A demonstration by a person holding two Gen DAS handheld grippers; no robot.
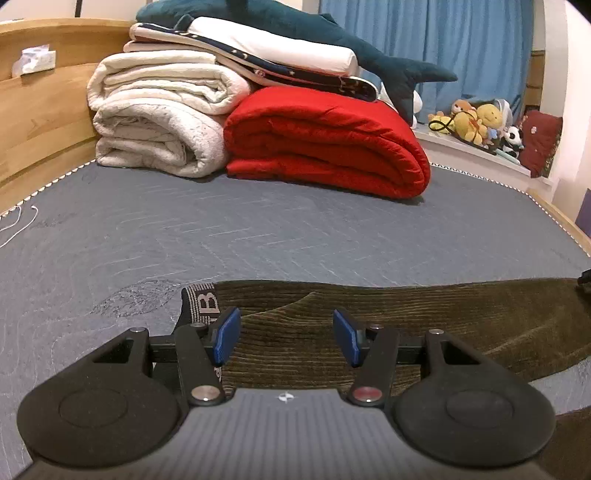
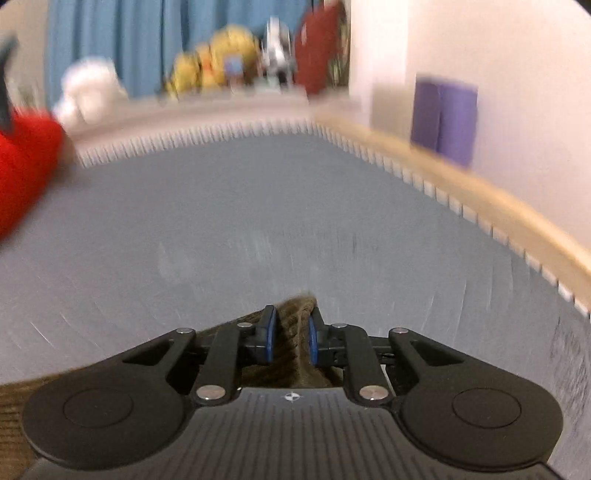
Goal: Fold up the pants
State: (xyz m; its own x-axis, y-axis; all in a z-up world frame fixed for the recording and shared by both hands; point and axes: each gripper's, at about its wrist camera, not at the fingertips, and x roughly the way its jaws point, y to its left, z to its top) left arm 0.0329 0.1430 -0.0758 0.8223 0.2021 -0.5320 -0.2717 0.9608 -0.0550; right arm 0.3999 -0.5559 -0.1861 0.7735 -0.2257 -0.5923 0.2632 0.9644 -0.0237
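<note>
Olive-brown corduroy pants [image 1: 424,317] lie flat across the grey mattress [image 1: 258,229], their lettered waistband [image 1: 201,301] at the left. My left gripper [image 1: 286,336] is open, its blue pads just above the cloth near the waistband, holding nothing. In the blurred right wrist view my right gripper [image 2: 290,334] is shut on a bunched fold of the pants [image 2: 295,317], which sticks up between the pads. More cloth trails off at lower left.
Folded white blankets [image 1: 155,110] and a red quilt [image 1: 325,140] are stacked at the bed's far end under a plush shark [image 1: 332,33]. A wooden bed rail [image 2: 480,199] runs along the right edge, with stuffed toys [image 1: 480,122] on a ledge beyond.
</note>
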